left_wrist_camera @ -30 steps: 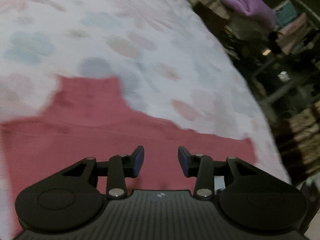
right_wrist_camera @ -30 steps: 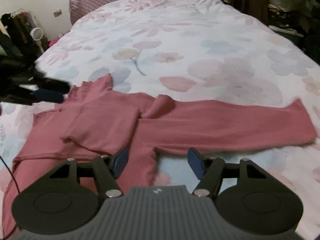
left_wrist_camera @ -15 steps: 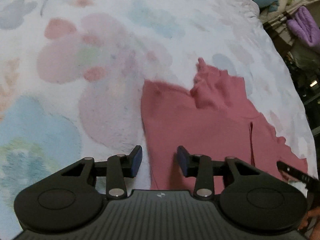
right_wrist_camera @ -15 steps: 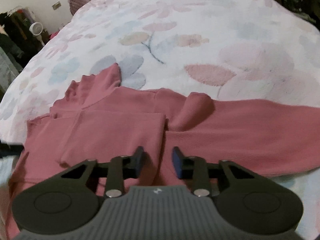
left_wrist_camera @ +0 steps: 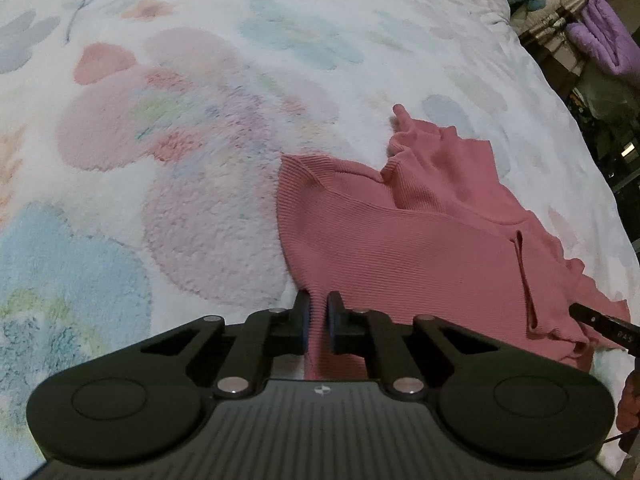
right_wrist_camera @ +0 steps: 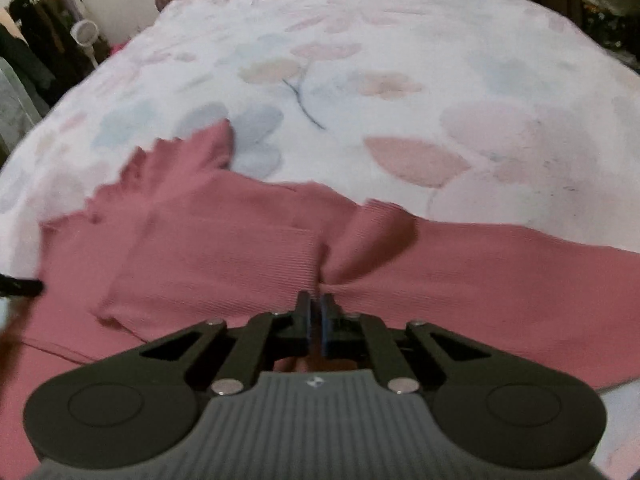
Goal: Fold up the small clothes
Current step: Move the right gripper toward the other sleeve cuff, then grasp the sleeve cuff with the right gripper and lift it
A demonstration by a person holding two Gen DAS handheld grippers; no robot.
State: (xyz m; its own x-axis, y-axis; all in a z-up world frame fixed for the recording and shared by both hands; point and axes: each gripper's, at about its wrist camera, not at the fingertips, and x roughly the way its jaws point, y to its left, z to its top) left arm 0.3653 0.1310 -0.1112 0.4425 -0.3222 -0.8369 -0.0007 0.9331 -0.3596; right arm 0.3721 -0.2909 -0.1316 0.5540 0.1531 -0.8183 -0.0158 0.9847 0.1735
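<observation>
Our left gripper sits low and points forward. Its two fingers are pulled in close, and a fold of the pink top is pinched between them. Our right gripper sits low too and points forward. Its two fingers are squeezed almost together, with only a thin gap, and they nip a bit of the same top. In the left view, the tip of our right gripper pokes in at the right edge.
</observation>
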